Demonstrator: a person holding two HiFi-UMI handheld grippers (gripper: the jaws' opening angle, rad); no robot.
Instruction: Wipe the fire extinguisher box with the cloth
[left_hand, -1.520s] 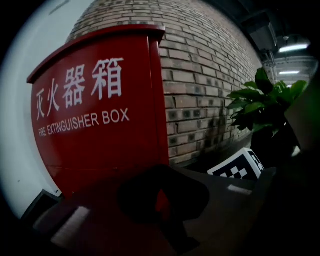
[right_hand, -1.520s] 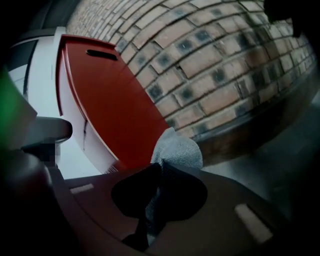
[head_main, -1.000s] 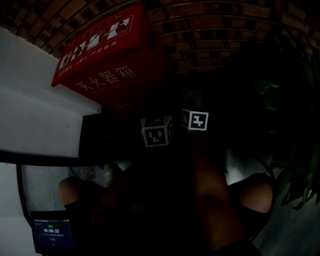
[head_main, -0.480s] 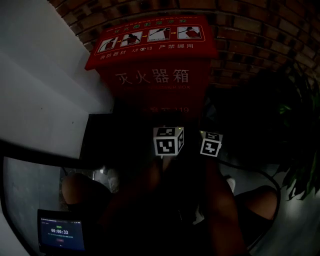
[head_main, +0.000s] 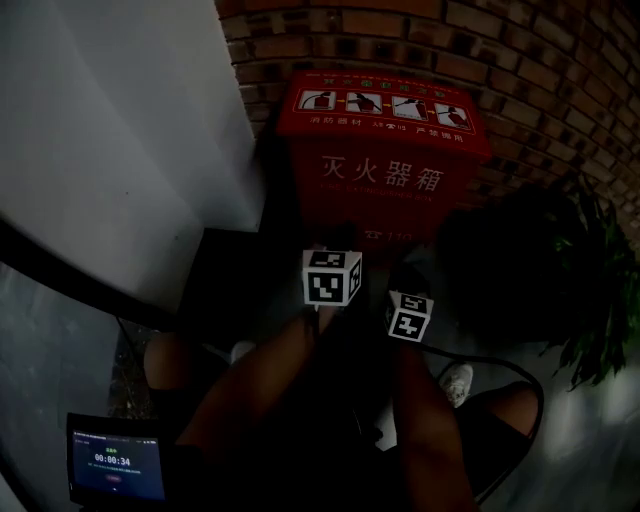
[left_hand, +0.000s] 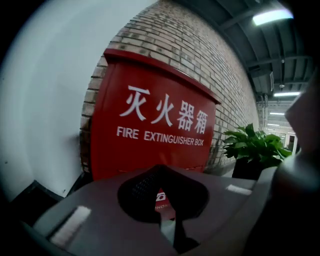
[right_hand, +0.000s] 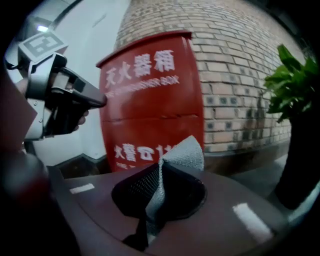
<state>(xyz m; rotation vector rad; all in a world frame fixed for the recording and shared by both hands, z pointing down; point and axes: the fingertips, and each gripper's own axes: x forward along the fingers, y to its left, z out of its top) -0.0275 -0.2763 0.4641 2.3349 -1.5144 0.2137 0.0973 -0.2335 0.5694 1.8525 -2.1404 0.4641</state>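
Brick wall (head_main: 560, 60) is backing the closed fire extinguisher box (head_main: 385, 180); right tongs (right_hand: 161, 170) are pinching the cloth (right_hand: 187, 150), left tongs (left_hand: 161, 171) are pressing together.

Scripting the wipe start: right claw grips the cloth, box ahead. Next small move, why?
Probably push the right claw forward until the cloth touches the fire extinguisher box front: the cloth is pinched, sticking past the tips, but not touching the red face.
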